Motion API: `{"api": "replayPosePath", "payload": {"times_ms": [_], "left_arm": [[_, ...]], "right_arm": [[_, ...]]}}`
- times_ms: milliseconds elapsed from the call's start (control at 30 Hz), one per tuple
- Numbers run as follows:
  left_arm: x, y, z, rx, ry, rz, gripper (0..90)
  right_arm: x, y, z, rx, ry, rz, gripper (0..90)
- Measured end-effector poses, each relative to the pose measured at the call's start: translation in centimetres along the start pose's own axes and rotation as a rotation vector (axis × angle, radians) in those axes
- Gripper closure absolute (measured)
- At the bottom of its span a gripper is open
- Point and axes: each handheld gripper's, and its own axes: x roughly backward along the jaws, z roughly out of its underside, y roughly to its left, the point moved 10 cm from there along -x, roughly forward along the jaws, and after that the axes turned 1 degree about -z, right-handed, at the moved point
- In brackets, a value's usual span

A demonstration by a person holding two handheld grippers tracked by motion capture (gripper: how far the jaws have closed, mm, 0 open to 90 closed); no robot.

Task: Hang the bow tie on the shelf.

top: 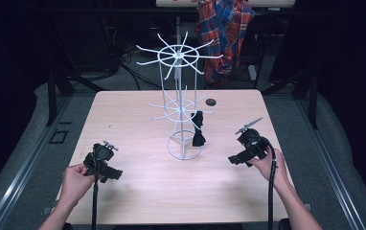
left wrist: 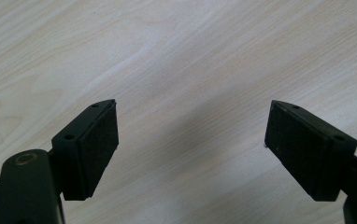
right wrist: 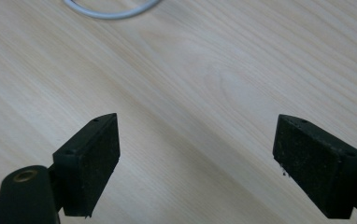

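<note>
Bare wooden table [top: 138, 191] lies open between and before both hands — the one obstacle is the white wire rack [top: 183, 103] standing mid-table, a black item [top: 199, 128] hanging off its right side.

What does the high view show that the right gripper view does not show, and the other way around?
High view alone: the whole white wire rack, a black item hanging on it, the left gripper and both hands. Right gripper view alone: a close look at the right gripper, its black padded fingers spread wide with nothing between them. Both share the wooden table and the rack's base ring.
</note>
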Motion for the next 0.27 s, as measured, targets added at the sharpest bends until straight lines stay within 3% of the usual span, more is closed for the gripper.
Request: {"api": "replayPosePath", "payload": {"times_ms": [67,133,267], "left_arm": [[0.0,0.0,0.0,0.001,0.000,0.000,17.8],[0.0,0.1,0.0,0.002,0.000,-0.001,17.8],[-0.1,0.0,-0.1,0.004,0.002,-0.001,17.8]], "right_arm": [[-0.5,-0.5,0.3,0.012,0.027,0.023,14.3],[-1.0,-1.3,0.9,0.028,0.069,0.079,13.7],[-1.4,-1.9,1.2,0.036,0.088,0.091,13.3]]}}
